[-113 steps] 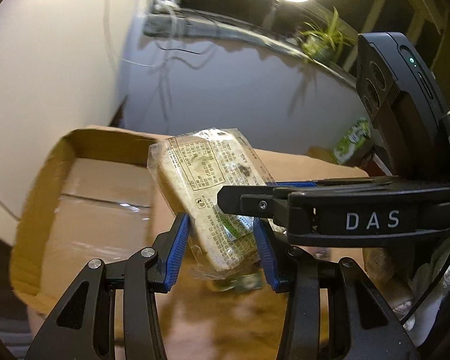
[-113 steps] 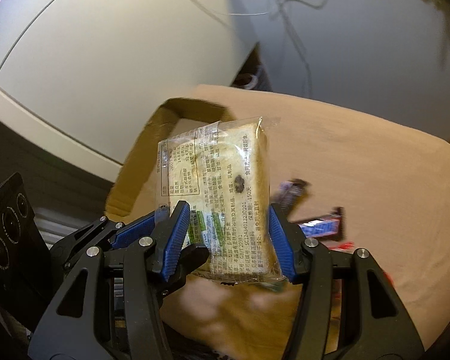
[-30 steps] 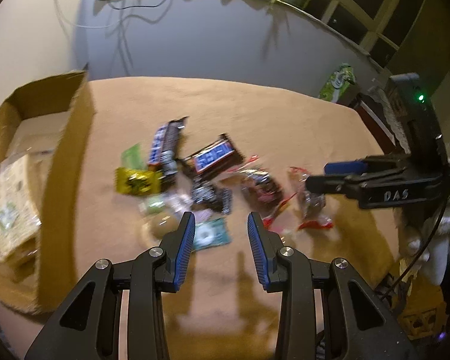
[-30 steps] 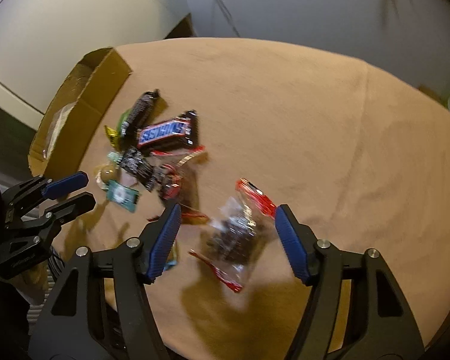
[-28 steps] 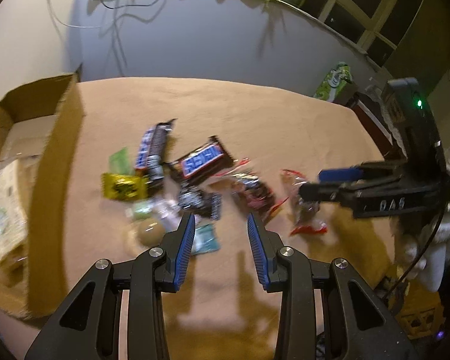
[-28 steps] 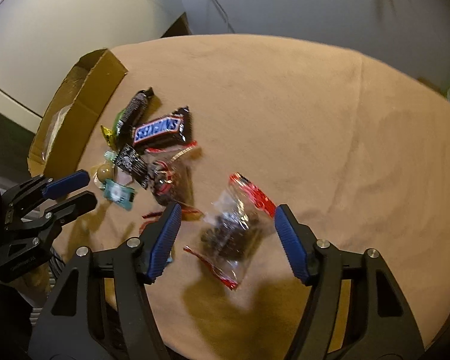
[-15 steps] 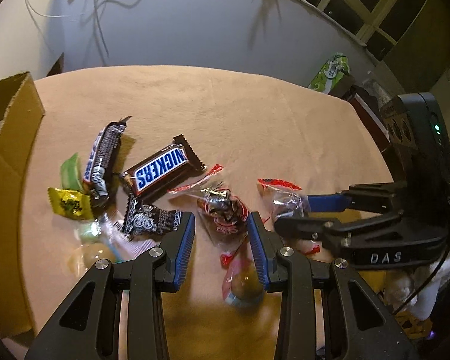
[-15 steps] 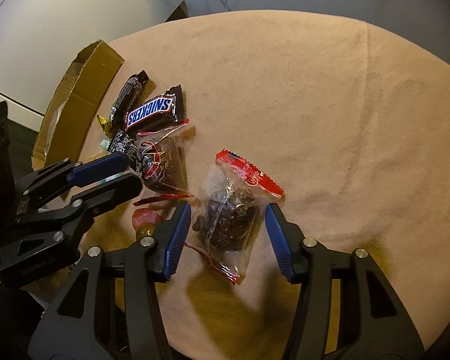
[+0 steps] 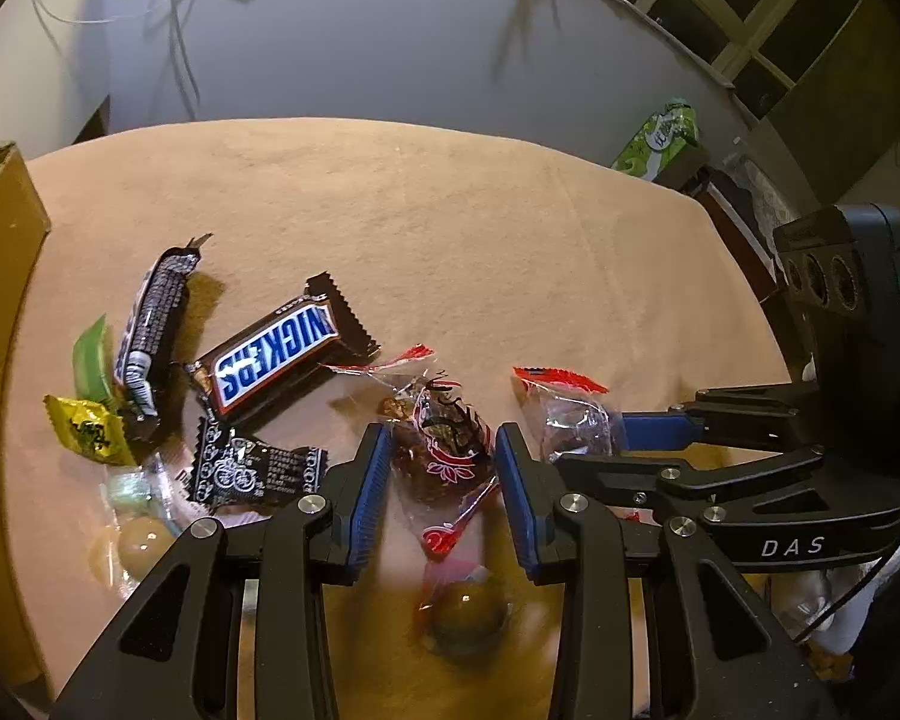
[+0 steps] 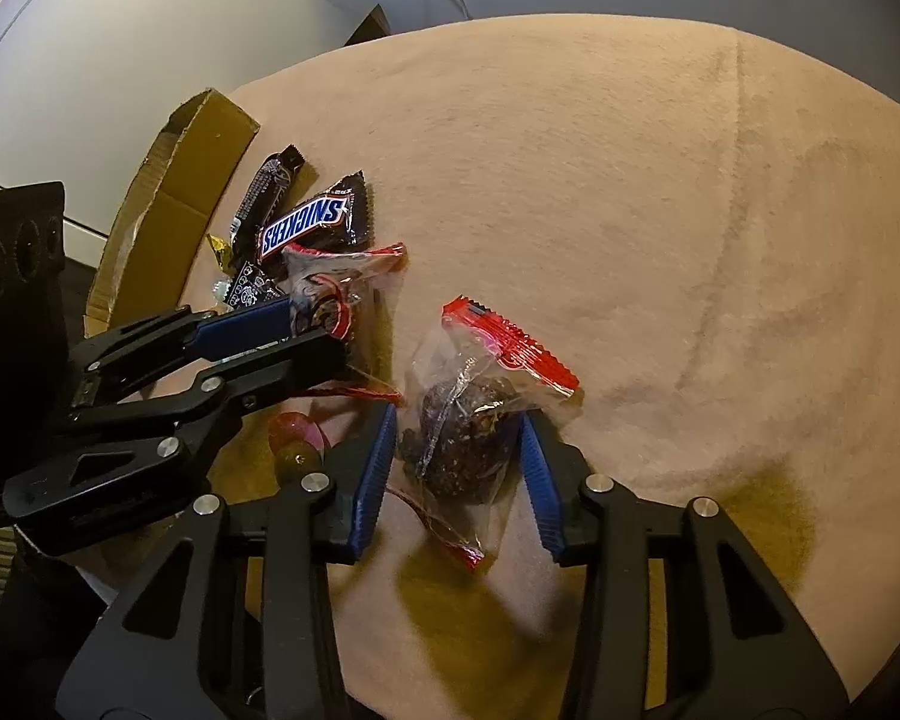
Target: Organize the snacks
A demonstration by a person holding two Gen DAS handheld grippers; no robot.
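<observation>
Tan cloth-covered table (image 10: 630, 180), grey wall (image 9: 360, 48), left tool (image 9: 441, 480) part-open, right tool (image 10: 459, 456) closing around clear snack bag (image 10: 468, 420)

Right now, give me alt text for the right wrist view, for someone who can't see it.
The right gripper is closing its blue fingers around a clear packet with a red top on a tan cloth. To its left, the left gripper reaches over a second clear packet, beside a Snickers bar and a cardboard box.

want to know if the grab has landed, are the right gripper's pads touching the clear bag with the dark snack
Cannot tell. In the right wrist view the clear bag sits between the closing right gripper pads, but film edges blur against them.
</observation>
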